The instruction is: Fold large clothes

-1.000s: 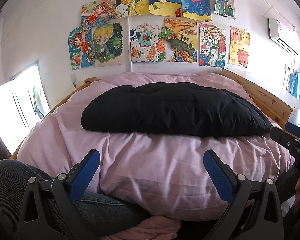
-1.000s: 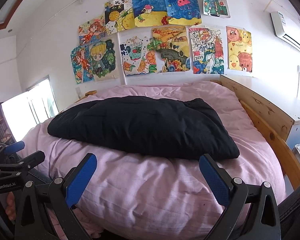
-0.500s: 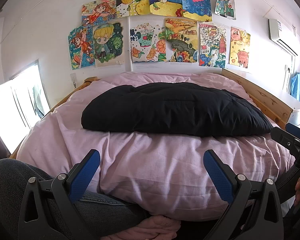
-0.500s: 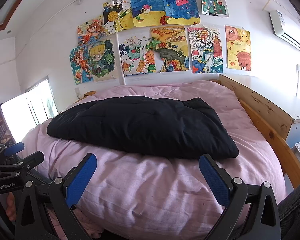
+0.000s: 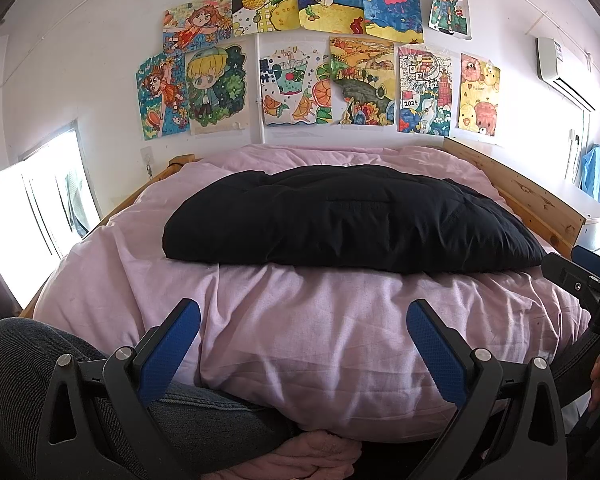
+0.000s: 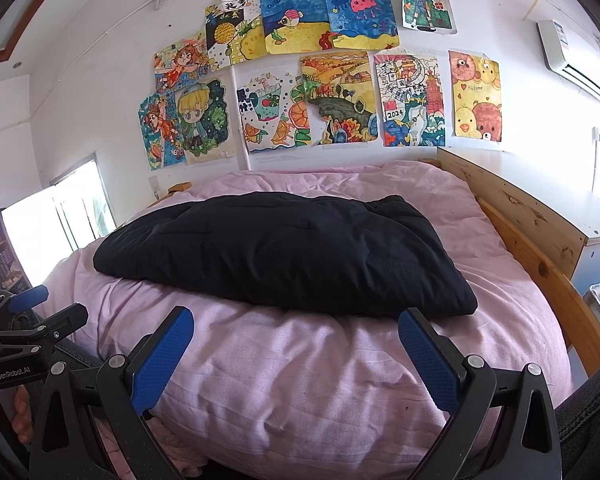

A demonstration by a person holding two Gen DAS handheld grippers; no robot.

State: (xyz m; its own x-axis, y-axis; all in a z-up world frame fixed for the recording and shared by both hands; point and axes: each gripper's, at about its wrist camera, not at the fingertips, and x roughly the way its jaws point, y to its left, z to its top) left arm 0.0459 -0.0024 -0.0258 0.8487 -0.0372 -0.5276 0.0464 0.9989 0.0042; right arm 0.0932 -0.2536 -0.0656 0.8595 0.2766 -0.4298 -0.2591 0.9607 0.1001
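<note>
A black padded garment point(image 5: 348, 220) lies folded into a flat oblong on the pink duvet point(image 5: 320, 320) in the middle of the bed; it also shows in the right wrist view point(image 6: 284, 256). My left gripper point(image 5: 302, 328) is open and empty, held near the bed's front edge, short of the garment. My right gripper point(image 6: 296, 332) is open and empty, also in front of the garment, near its right corner. Each gripper shows at the edge of the other's view.
A wooden bed frame point(image 6: 540, 248) runs along the right side, with a white cabinet point(image 6: 596, 240) beyond it. Children's drawings point(image 5: 324, 64) cover the wall behind. A bright window point(image 5: 32, 208) is at the left. My denim-clad leg point(image 5: 24, 368) is at the lower left.
The right wrist view has shifted slightly to the right and a little closer to the garment. The left gripper has held still. The garment has not moved.
</note>
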